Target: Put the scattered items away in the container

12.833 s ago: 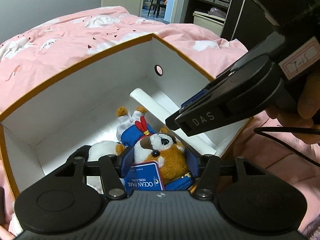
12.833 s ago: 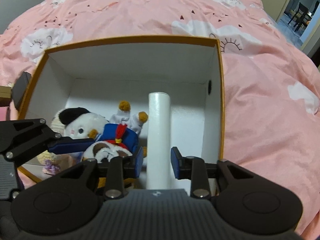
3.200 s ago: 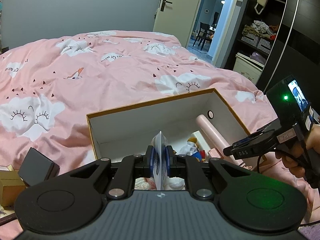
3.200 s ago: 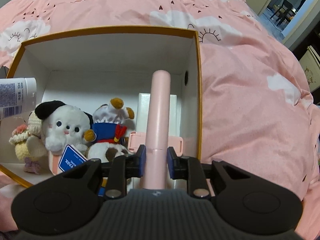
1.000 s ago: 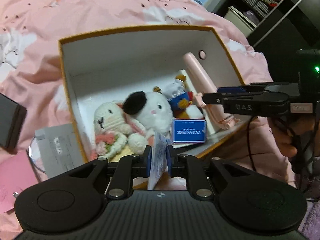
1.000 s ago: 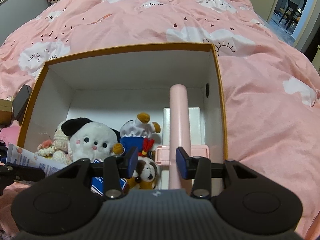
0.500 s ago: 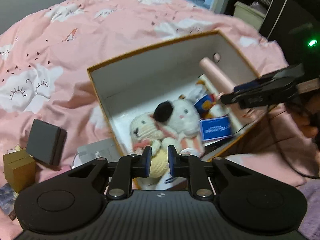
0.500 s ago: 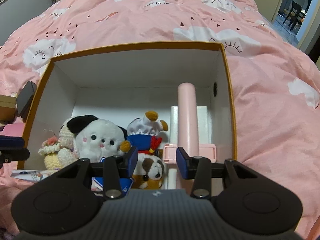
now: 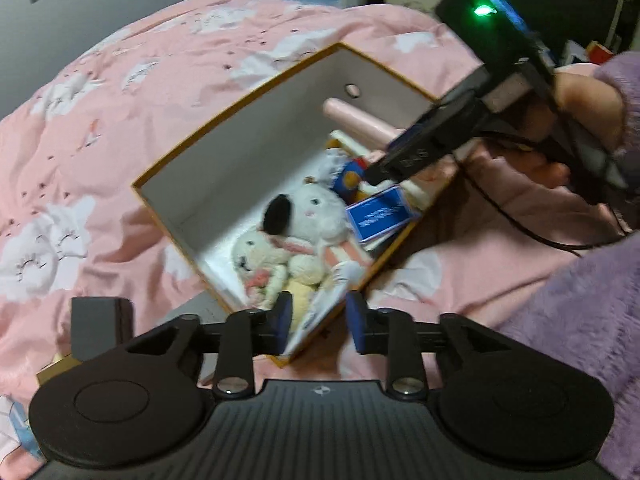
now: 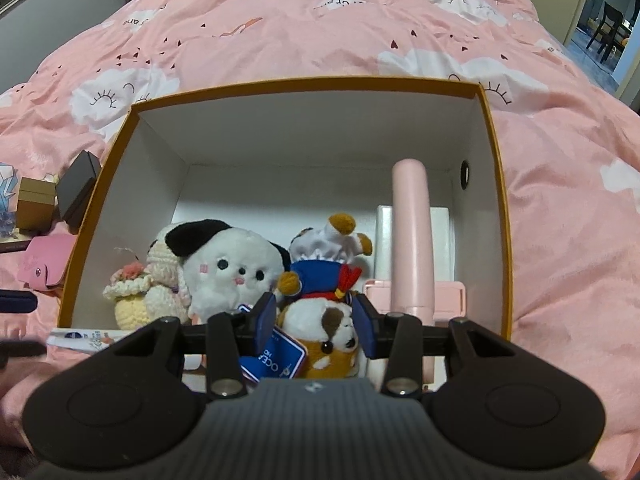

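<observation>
The orange-rimmed white box (image 9: 240,112) (image 10: 304,80) sits on the pink bed. It holds a white dog plush (image 9: 312,208) (image 10: 228,264), a crochet bunny (image 9: 264,264), a brown dog plush (image 10: 320,320) and a pink tube (image 10: 412,240). A white printed tube (image 9: 320,316) (image 10: 92,336) leans at the box's near corner. My left gripper (image 9: 318,322) hovers over it, jaws opening, pads clear of it. Over the brown dog, my right gripper (image 10: 316,328) (image 9: 420,156) is open and holds nothing.
Left of the box on the pink duvet (image 10: 320,20) lie a dark grey box (image 9: 100,328) (image 10: 78,190), a gold box (image 10: 34,204) and a pink pouch (image 10: 44,268). A person's purple sleeve (image 9: 580,320) fills the right of the left wrist view.
The left gripper let go of the white tube, which now rests at the box's near corner; its jaws widened as it lifted back and rolled. The right gripper stayed put.
</observation>
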### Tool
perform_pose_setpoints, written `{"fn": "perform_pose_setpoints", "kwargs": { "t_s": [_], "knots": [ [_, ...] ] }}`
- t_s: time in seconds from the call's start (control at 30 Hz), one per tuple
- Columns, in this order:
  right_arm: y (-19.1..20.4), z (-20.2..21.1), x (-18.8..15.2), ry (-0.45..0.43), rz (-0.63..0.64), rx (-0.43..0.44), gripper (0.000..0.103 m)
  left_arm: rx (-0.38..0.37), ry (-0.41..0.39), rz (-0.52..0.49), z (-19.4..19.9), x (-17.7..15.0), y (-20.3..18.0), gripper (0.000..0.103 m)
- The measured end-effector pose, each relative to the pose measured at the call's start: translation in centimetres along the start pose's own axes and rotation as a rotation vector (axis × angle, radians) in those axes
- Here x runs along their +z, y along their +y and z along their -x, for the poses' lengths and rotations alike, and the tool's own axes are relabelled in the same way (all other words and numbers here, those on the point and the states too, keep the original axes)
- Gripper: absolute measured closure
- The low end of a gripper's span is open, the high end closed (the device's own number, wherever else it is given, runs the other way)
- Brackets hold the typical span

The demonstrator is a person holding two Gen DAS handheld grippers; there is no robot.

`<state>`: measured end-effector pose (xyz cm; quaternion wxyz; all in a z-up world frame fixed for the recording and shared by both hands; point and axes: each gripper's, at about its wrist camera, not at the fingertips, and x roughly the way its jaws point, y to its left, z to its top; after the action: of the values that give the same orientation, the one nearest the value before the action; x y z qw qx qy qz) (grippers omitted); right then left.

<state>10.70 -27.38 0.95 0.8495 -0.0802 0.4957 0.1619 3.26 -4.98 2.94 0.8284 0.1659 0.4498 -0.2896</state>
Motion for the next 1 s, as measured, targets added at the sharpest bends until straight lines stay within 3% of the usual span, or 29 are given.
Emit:
{"fn": "perform_pose_setpoints", "kwargs": {
  "t_s": [0.13, 0.23, 0.4, 0.47, 0.6, 0.7, 0.8, 1.0],
  "knots": [
    [-0.1, -0.2, -0.1, 0.004, -0.006, -0.002, 0.058, 0.018, 0.034, -0.072, -0.6, -0.1, -0.9, 0.067],
    [-0.1, -0.2, -0.2, 0.004, -0.005, 0.005, 0.058, 0.057, 0.057, -0.087, -1.9, -0.1, -0.9, 0.089],
    [-0.2, -0.4, -0.3, 0.006, -0.009, 0.005, 0.058, 0.083, 0.047, -0.06, -2.8, -0.2, -0.1, 0.096],
    [-0.3, -0.5, -0.3, 0.008, -0.016, 0.003, 0.058, 0.081, 0.053, -0.003, -3.0, 0.0, 1.0, 0.096],
    [-0.2, -0.6, -0.4, 0.01, -0.016, 0.008, 0.058, -0.044, 0.047, 0.258, -3.0, 0.2, 5.0, 0.097],
    [0.1, -0.7, -0.5, 0.01, -0.016, 0.008, 0.057, -0.158, -0.001, 0.379, -2.3, 0.2, 6.7, 0.1],
    [0.1, -0.6, -0.5, 0.009, -0.018, 0.003, 0.057, -0.235, -0.05, 0.407, -1.1, 0.7, 6.7, 0.102],
    [0.2, -0.2, -0.4, 0.0, -0.013, 0.001, 0.057, -0.275, -0.092, 0.39, -0.6, 2.3, 5.3, 0.102]
  ]
}}
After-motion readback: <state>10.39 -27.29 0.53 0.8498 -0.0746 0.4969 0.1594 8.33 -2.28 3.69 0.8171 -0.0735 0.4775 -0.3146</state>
